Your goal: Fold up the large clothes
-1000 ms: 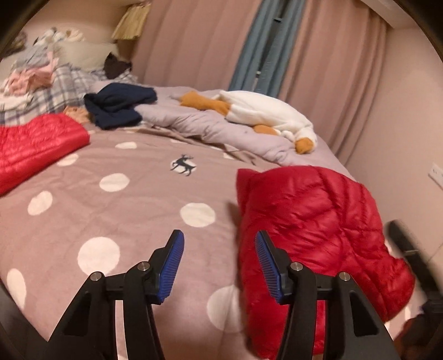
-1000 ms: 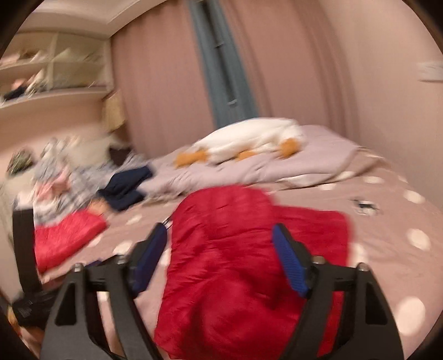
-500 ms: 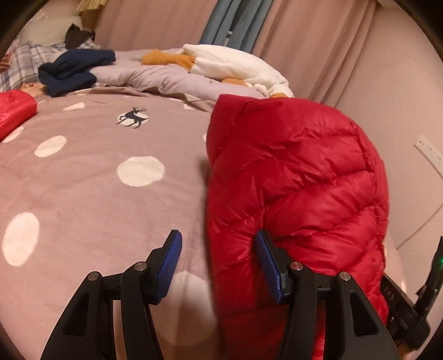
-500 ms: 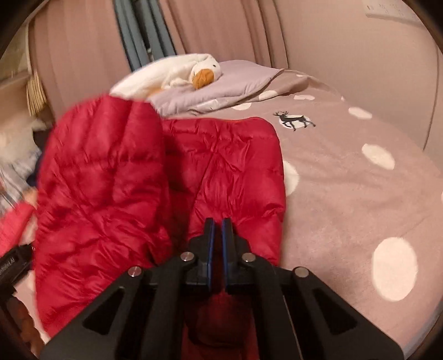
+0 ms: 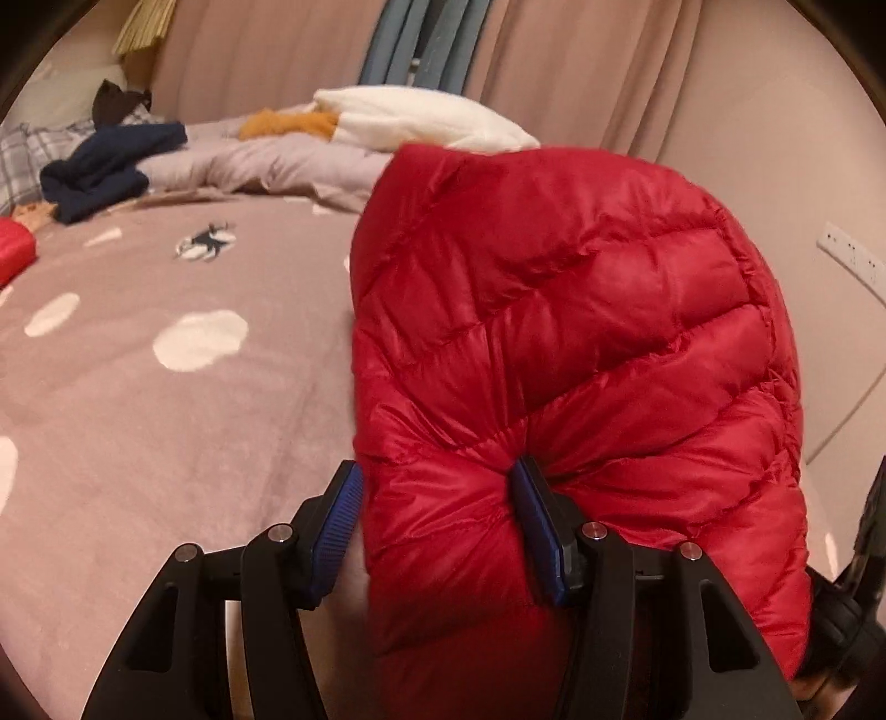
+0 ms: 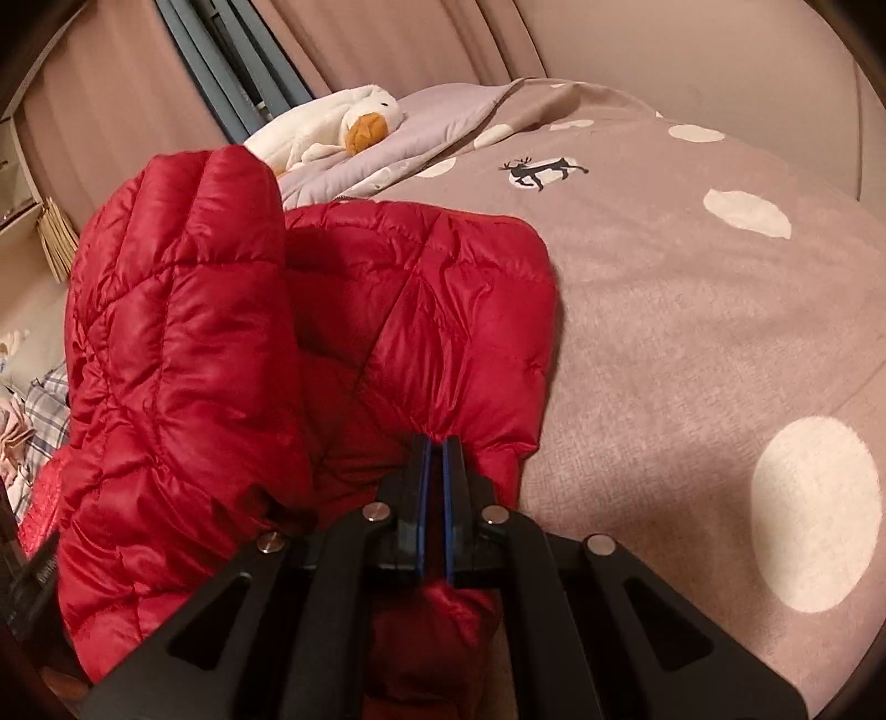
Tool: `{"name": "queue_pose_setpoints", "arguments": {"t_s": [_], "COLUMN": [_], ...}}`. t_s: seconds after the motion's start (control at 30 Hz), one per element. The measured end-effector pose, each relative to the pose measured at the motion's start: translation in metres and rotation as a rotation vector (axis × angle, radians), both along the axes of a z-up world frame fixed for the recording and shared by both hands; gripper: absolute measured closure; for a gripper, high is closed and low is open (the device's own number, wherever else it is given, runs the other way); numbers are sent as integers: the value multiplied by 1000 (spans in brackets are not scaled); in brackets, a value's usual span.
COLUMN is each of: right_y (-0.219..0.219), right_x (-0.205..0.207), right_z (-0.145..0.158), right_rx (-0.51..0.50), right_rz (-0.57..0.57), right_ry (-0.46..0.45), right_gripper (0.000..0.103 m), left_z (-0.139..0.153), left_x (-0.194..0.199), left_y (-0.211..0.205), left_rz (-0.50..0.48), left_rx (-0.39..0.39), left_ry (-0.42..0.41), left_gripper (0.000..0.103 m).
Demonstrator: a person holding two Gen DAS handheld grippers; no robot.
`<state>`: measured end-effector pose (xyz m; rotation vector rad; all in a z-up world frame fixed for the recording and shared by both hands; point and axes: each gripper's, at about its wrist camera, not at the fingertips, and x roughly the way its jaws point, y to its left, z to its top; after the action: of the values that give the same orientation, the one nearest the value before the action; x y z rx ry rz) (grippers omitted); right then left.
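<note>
Red down jacket (image 5: 576, 343): on the bed (image 5: 166, 421), near edge, bulk running away from me. My right tongs (image 6: 437, 487): clamped on its hem. My left tongs (image 5: 437, 520): spread, straddling the jacket's left edge, not yet pinched.

Bright red quilted jacket (image 5: 581, 343), stitched in slanting channels, fills the space right ahead of the left hand-held gripper (image 5: 437, 520), whose black arms carry ribbed blue pads (image 5: 338, 512). To its left, a dusty mauve blanket (image 5: 166, 421) with cream dots and a dark navy deer print (image 5: 207, 243). Farther ahead, a navy garment (image 5: 105, 166), a white plush duck (image 6: 332, 127) with an orange beak, and pink curtains (image 5: 266, 50) beside a blue-grey one.
</note>
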<state>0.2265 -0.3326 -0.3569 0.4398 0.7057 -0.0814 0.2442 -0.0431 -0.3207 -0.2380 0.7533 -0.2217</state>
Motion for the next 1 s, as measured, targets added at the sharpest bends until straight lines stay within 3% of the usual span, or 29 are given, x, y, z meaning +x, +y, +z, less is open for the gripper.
{"name": "queue_pose_setpoints", "arguments": {"t_s": [0.13, 0.2, 0.23, 0.27, 0.33, 0.4, 0.53, 0.6, 0.67, 0.8, 0.87, 0.9, 1.0], "right_y": [3, 4, 6, 7, 6, -3, -27, -35, -41, -34, -28, -24, 1], "right_x": [-8, -10, -13, -17, -22, -24, -9, 7, 28, 45, 50, 52, 59], "right_z": [15, 31, 40, 49, 64, 75, 69, 55, 36, 13, 10, 10, 13], "right_rx": [-47, -65, -60, -53, -58, -55, -13, 36, 92, 138, 162, 170, 123], "right_rz": [-44, -53, -45, -35, -65, -86, -89, -81, -75, -40, -19, -7, 59], "right_ry": [-7, -27, -54, -89, -131, -162, -128, -80, -37, -15, -22, -27, -20], "right_gripper": [94, 83, 60, 31, 21, 21, 32, 46, 71, 74, 80, 81, 83], "left_z": [13, 24, 31, 37, 45, 39, 14, 3, -6, -18, -15, -13, -8], "left_x": [-4, -6, -8, -9, -6, 16, 56, 66, 74, 78, 78, 77, 72], "left_y": [27, 46, 56, 65, 86, 100, 100, 91, 80, 57, 52, 51, 41], "left_rz": [14, 53, 84, 116, 187, 208, 140, 104, 62, 30, 25, 18, 20], "left_rx": [-70, -96, -97, -96, -93, -72, -96, -107, -122, -145, -182, -202, -151], "left_ry": [28, -4, -29, -53, -89, -35, 63, 88, 109, 132, 126, 126, 100], "left_gripper": [48, 48, 48, 48, 43, 42, 43, 43, 43, 43, 53, 54, 57]}}
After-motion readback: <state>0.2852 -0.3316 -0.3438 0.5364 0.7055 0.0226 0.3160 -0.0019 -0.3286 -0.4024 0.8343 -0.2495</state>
